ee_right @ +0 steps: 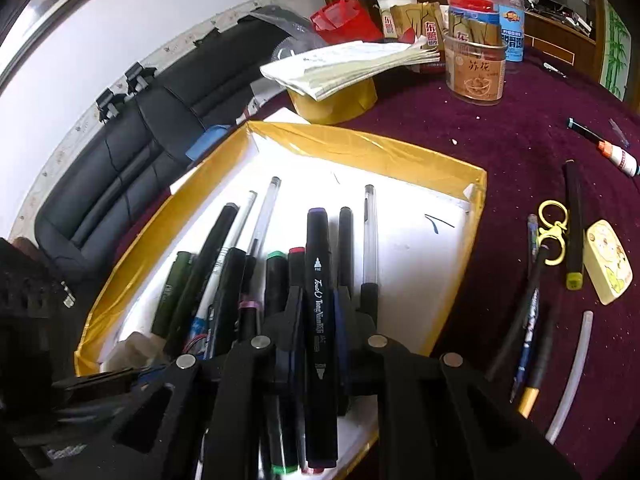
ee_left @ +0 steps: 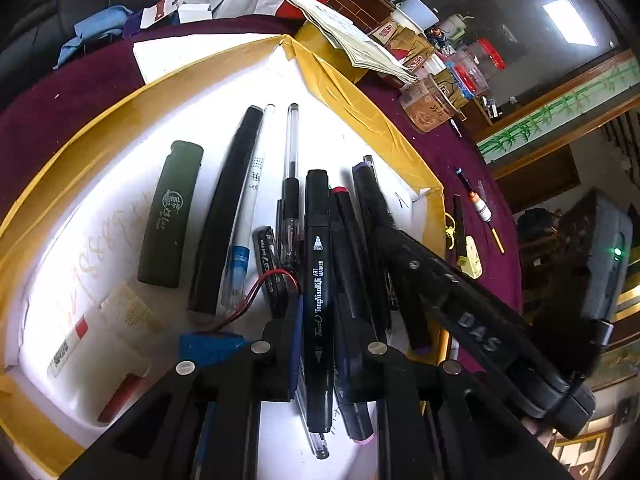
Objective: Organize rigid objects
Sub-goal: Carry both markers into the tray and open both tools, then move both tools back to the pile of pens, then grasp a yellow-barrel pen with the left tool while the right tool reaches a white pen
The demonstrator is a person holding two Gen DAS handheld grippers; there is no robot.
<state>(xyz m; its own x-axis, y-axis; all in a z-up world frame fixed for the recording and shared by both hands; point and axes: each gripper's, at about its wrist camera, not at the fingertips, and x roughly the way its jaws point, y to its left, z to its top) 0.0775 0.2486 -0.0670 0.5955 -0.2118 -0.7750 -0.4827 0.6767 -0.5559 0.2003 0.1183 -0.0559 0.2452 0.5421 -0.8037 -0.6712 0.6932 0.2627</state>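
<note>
A shallow box (ee_left: pixel 120 108) (ee_right: pixel 360 140) with yellow taped walls and a white floor holds several pens and markers, a dark green lighter (ee_left: pixel 170 216) and a white bottle (ee_left: pixel 92 344). My left gripper (ee_left: pixel 320 320) is shut on a black art marker (ee_left: pixel 318 216), held lengthwise over the pile. My right gripper (ee_right: pixel 322 304) is shut on a black marker with a purple cap (ee_right: pixel 319 248), also over the box. In the left wrist view the right gripper (ee_left: pixel 390 240) comes in from the right with that purple-capped marker (ee_left: pixel 370 196). The left gripper shows only as a dark shape at the bottom left of the right wrist view.
On the maroon cloth right of the box lie a yellow eraser (ee_right: pixel 608 260), a yellow key clip (ee_right: pixel 554 232), a yellow-capped black marker (ee_right: pixel 574 220), more pens (ee_right: pixel 528 320) and a clear tube (ee_right: pixel 572 376). Behind the box stand a tape roll (ee_right: pixel 332 100), papers (ee_right: pixel 344 64) and a jar (ee_right: pixel 476 68).
</note>
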